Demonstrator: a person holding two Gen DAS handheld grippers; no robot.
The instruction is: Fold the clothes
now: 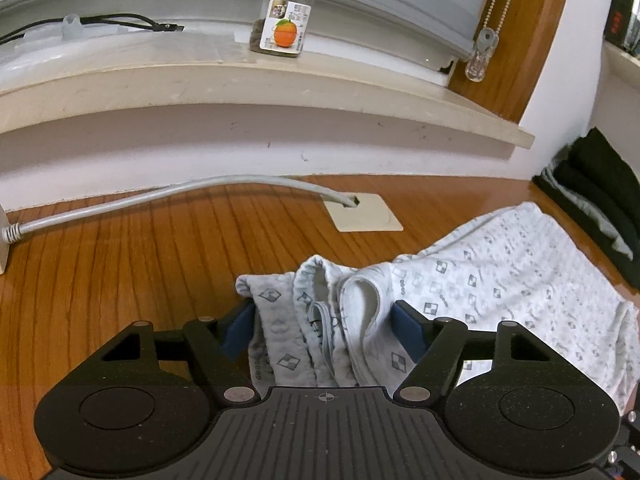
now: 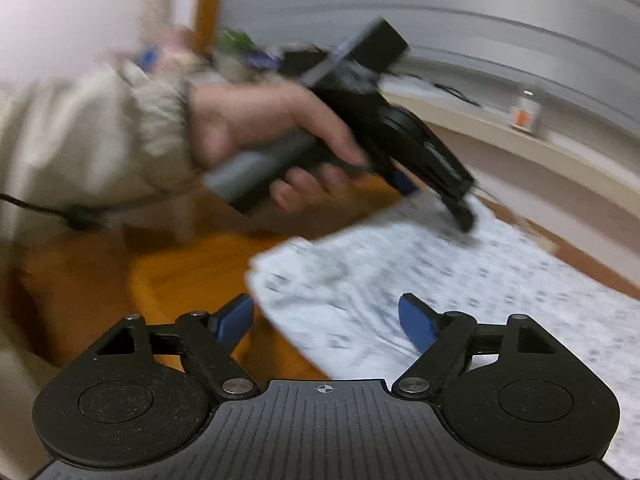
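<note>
A white garment with a grey checked print (image 1: 500, 280) lies on the wooden table (image 1: 120, 264). My left gripper (image 1: 324, 320) has a bunched edge of the garment between its blue pads, which stand wide apart around the folds. In the blurred right wrist view the same garment (image 2: 440, 288) spreads to the right, and my right gripper (image 2: 326, 320) is open just above its near corner. The left gripper (image 2: 460, 204) shows there too, held in a hand and tipped down onto the cloth.
A stack of dark folded clothes (image 1: 592, 200) sits at the far right. A grey cable (image 1: 160, 196) runs to a white plate (image 1: 362, 212) on the table. A bottle (image 1: 286, 20) stands on the window sill (image 1: 240, 76).
</note>
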